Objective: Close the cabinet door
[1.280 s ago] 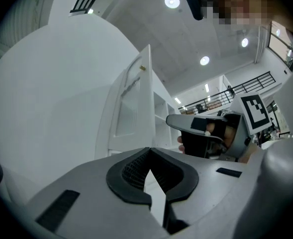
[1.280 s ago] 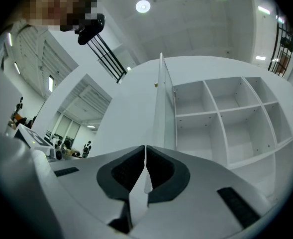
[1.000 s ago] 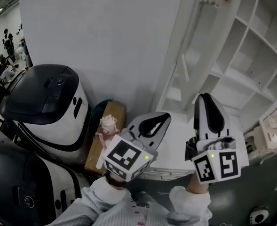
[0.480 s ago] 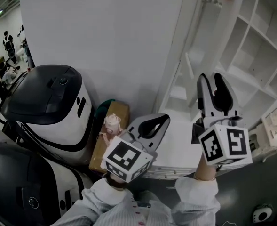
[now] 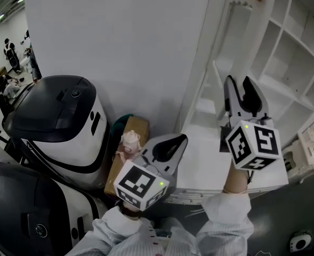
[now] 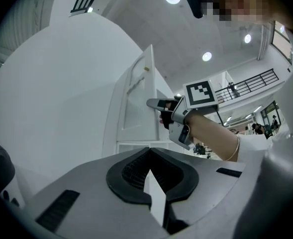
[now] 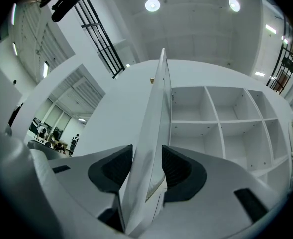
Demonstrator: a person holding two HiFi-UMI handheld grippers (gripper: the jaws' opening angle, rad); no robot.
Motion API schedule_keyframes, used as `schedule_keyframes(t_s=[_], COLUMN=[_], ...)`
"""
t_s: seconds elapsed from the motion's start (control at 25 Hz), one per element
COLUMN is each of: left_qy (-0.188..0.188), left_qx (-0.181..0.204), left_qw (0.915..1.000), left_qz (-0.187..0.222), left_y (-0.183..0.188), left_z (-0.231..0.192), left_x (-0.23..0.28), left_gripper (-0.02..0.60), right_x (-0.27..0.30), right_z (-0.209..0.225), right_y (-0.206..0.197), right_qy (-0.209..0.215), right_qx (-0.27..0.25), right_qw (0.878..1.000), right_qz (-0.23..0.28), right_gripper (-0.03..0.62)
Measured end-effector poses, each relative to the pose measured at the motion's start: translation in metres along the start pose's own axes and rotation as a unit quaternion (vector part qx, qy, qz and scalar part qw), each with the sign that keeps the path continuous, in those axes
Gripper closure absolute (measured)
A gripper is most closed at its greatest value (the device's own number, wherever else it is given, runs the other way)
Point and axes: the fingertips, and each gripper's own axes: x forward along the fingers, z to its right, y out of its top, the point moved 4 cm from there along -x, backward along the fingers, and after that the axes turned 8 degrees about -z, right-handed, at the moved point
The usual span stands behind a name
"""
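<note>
Straddling cabinet door edge, right gripper jaws opening; left gripper jaws together, clear of door

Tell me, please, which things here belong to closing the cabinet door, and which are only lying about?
Belong to the job:
- white panelled cabinet door, standing open
- white shelved cabinet
- right tool, jaws opening, the door's edge between them

Only lying about:
- two black-and-white rounded machines
- brown cardboard box
- small pink object on the box
</note>
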Motion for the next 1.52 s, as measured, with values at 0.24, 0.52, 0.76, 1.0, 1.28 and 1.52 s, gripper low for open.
schedule_keyframes(t_s=[0.24,0.52,0.76,1.0,1.28,1.52], left_qy=[0.0,0.011,0.002,-0.019,-0.03,-0.041], left_qx=[-0.008,-0.003,0.001,0.002,0.002,0.001], left_qw=[0.9999,0.9997,0.9995,0.9988,0.9985,0.9983], left_qz=[-0.01,-0.02,-0.031,-0.044,-0.045,-0.042], left_y=[-0.01,-0.018,-0.024,-0.031,-0.031,-0.032], left_z=[0.0,-0.006,-0.001,0.009,0.021,0.042], left_x=[-0.006,-0.014,-0.016,-0.002,0.036,0.084], left_gripper=[0.571,0.571,0.571,0.571,0.571,0.571], right_x=[0.007,0.005,0.0,-0.004,-0.01,-0.015], right_z=[-0.002,0.004,0.017,0.034,0.063,0.101], right_y=[0.001,-0.001,-0.004,-0.007,-0.013,-0.022], right_qy=[-0.017,-0.031,-0.045,-0.048,-0.024,0.019], right_qx=[-0.002,0.011,0.019,0.031,0.053,0.078], right_qw=[1.0,0.999,0.999,0.998,0.998,0.997], right_qz=[-0.006,-0.007,-0.011,-0.012,-0.005,0.009], right_gripper=[0.468,0.488,0.502,0.51,0.514,0.516])
